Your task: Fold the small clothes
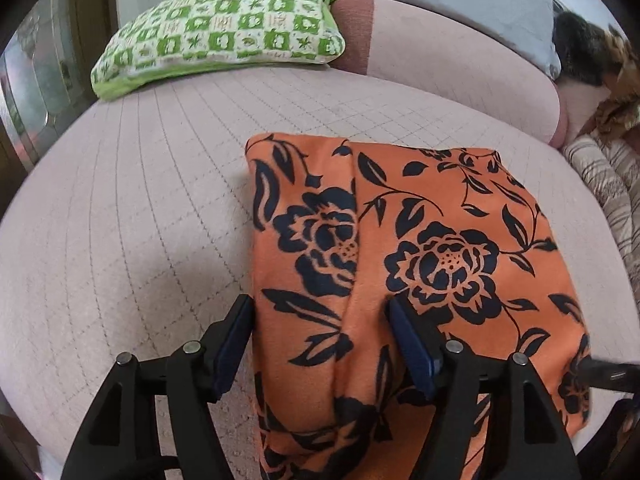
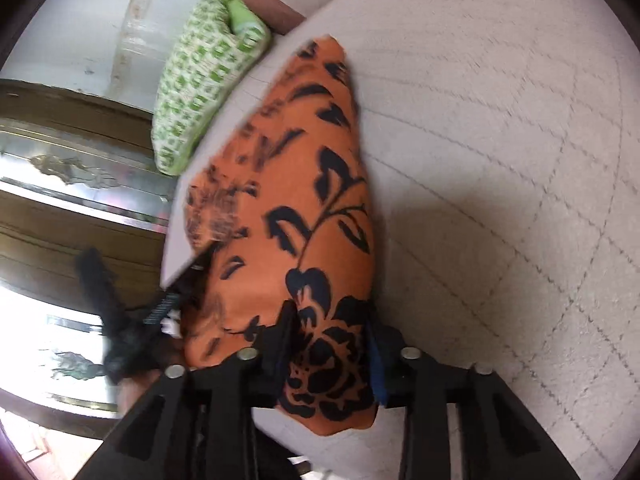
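The left gripper (image 1: 318, 316) sits at six o'clock in the left wrist view, its two blue-padded fingers (image 1: 236, 332) spread apart. A raised ridge of the orange cloth with black flowers (image 1: 420, 240) lies between them; the left pad stands just beside the cloth's edge and the right pad rests against the fabric, with slack showing, so the grip looks released. The cloth lies folded on a pale pink quilted sofa seat (image 1: 140, 200), reaching from six o'clock up toward one o'clock. A green and white patterned cushion (image 1: 224, 32) rests at eleven o'clock, well apart from the cloth. A grey cushion (image 1: 480, 0) sits at one o'clock, and striped fabric (image 1: 612, 184) at three o'clock.

In the right wrist view, which is blurred, the right gripper (image 2: 330, 340) at six o'clock has its fingers pressed against both sides of a bunched corner of the cloth, grasping it. The cloth runs up toward twelve o'clock, the green cushion beyond it at eleven.
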Demonstrator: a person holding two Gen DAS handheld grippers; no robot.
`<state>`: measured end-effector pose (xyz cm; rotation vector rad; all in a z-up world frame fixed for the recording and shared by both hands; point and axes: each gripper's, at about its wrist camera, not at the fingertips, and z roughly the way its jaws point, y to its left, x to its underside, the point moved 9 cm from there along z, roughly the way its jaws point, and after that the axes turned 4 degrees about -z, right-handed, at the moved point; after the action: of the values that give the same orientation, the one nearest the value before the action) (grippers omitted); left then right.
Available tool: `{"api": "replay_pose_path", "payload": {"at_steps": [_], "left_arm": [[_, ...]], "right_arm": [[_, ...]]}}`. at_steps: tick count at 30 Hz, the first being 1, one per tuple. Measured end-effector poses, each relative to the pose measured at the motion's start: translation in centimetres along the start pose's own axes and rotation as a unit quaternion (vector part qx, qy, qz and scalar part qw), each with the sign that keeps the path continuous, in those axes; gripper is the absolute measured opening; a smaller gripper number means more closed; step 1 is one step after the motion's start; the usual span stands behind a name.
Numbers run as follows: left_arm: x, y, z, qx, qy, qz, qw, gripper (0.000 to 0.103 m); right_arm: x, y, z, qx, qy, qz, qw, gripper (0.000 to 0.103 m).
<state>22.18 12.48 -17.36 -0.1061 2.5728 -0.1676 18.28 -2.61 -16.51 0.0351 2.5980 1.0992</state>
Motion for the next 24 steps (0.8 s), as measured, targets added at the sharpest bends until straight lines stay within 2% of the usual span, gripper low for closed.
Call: {"api": "replay_pose_path", "payload": {"at_steps": [1, 4, 9, 10, 11, 12, 15, 17, 18, 20, 21, 22, 24], "left_arm": [[0.0, 0.2, 0.1, 0.005, 0.002, -0.005, 1.0000, 0.073], [0.1, 0.3, 0.2, 0.010, 0.001, -0.010, 0.9999, 0.074], [0.2, 0.4, 0.3, 0.017, -0.002, -0.011, 0.9998, 0.074], [0.2, 0.5, 0.3, 0.018, -0.002, -0.011, 0.9998, 0.074], [0.3, 0.6, 0.3, 0.018, -0.003, -0.011, 0.9998, 0.074], [0.3, 0.6, 0.3, 0.018, -0.003, -0.009, 0.9998, 0.074], [0.3, 0.9, 0.3, 0.020, -0.005, -0.007, 0.9998, 0.074], [0.2, 0.8, 0.5, 0.021, -0.005, -0.007, 0.9997, 0.074], [0.3, 0.7, 0.5, 0.023, -0.004, -0.006, 0.9997, 0.074], [0.1, 0.8, 0.5, 0.018, -0.008, -0.002, 0.9998, 0.074], [0.1, 0.8, 0.4, 0.018, -0.009, -0.002, 0.9998, 0.074], [0.2, 0.9, 0.5, 0.018, -0.009, -0.002, 0.9998, 0.074], [0.2, 0.8, 0.5, 0.019, -0.008, -0.004, 0.9998, 0.074]], "right_arm": [[-0.6, 0.5, -1.0, -0.004, -0.018, -0.005, 1.000, 0.079], [-2.9, 1.1, -2.2, 0.009, -0.049, -0.027, 0.998, 0.081], [-6.3, 0.2, 1.1, 0.021, -0.038, -0.019, 0.999, 0.081], [-6.6, -0.1, 2.3, 0.013, -0.029, -0.013, 0.999, 0.080], [-6.4, -0.2, 3.5, 0.006, -0.009, -0.008, 1.000, 0.074], [-6.4, -0.6, 4.6, 0.024, 0.010, -0.009, 1.000, 0.038], [-6.4, 1.2, 3.1, 0.065, -0.024, -0.055, 0.996, 0.033], [-6.2, 0.7, 3.1, 0.069, -0.026, -0.043, 0.996, 0.033], [-5.8, 0.0, 3.6, 0.081, -0.010, -0.038, 0.996, 0.034], [-5.7, 0.1, 3.3, 0.066, -0.014, -0.031, 0.997, 0.042], [-5.9, 0.8, 2.6, 0.060, -0.022, -0.041, 0.997, 0.049], [-6.0, 1.2, 2.0, 0.057, -0.030, -0.048, 0.997, 0.061], [-7.1, 2.0, 1.3, 0.056, -0.049, -0.058, 0.996, 0.072]]}}
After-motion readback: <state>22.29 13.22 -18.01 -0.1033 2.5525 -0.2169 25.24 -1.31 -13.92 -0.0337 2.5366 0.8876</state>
